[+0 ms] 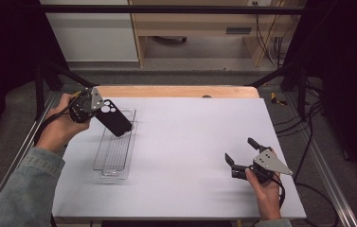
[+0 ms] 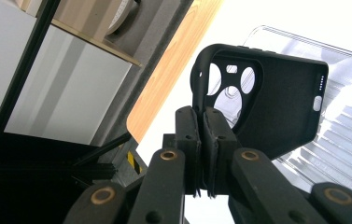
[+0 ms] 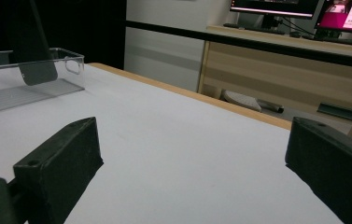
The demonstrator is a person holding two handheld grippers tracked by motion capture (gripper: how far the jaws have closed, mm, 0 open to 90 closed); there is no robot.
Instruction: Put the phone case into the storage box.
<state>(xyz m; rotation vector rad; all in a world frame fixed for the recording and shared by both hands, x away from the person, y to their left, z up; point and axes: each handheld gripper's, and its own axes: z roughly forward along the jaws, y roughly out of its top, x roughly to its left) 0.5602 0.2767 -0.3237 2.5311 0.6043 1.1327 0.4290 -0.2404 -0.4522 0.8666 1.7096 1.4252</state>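
Black rubbery pads of the left claw (image 2: 200,140) are pressed together on the rim of a black phone case (image 2: 262,105), pinching its edge beside the camera cut-outs, so the case is held up in the air at the far left of the worktop (image 1: 190,142). Seen from the high view, the left claw (image 1: 101,109) carries the phone case (image 1: 115,118) above the far end of a clear plastic tray (image 1: 114,156), which lies lengthwise, running away from the person. The case's long axis slants downward and toward the right of the high view, with the camera-hole end up at the claw and the plain end dipping toward the tray floor; its hollow inner side faces the left gripper view. This looks like the step of carrying the case to or from the tray; which of the two cannot be told. If it is being placed, the next move would call for turning the case so its length lines up with the tray's, lowering it flat, then releasing the pinch. The right claw (image 1: 240,152) rests low at the near right of the worktop, well apart, its jaws spread wide with nothing between them.
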